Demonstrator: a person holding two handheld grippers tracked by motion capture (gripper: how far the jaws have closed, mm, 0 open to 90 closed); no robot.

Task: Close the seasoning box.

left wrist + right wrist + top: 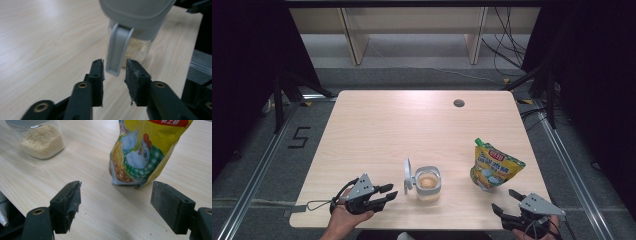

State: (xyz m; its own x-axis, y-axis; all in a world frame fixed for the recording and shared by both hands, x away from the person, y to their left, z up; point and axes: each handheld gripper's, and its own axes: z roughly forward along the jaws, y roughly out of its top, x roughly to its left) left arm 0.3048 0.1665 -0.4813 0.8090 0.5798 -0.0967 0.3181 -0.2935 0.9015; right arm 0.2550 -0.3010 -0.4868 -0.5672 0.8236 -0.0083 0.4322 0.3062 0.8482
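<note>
The jar (428, 184) is standing upright near the front edge of the table (377, 130), its long axis vertical and its mouth facing up, with pale granules filling the lower part. Its grey lid (407, 176) is standing open on edge at the jar's left side, flat face toward the left gripper (388, 192). In the left gripper view, the lid's latch (117, 48) is hanging down from the lid rim, long axis near vertical, free end pointing at the table. The left gripper is lying low over the table just left of the jar, held in a hand (343, 220) coming in from the bottom edge, jaws pointing right toward the lid. Its jaws are standing narrowly apart with the latch tip between them; a small gap is showing on each side, so the pads are not pressing on it. The pouch (494, 166) is standing upright to the right of the jar and well apart from it, spout corner pointing up and slightly left, printed face toward the front edge. The right gripper (504, 200) is resting near the front right corner, just in front of the pouch, jaws pointing back and left toward it. Its jaws are standing wide apart and holding nothing; in the right gripper view the pouch base (130, 181) is sitting beyond the pads (68, 200), not between them.
</note>
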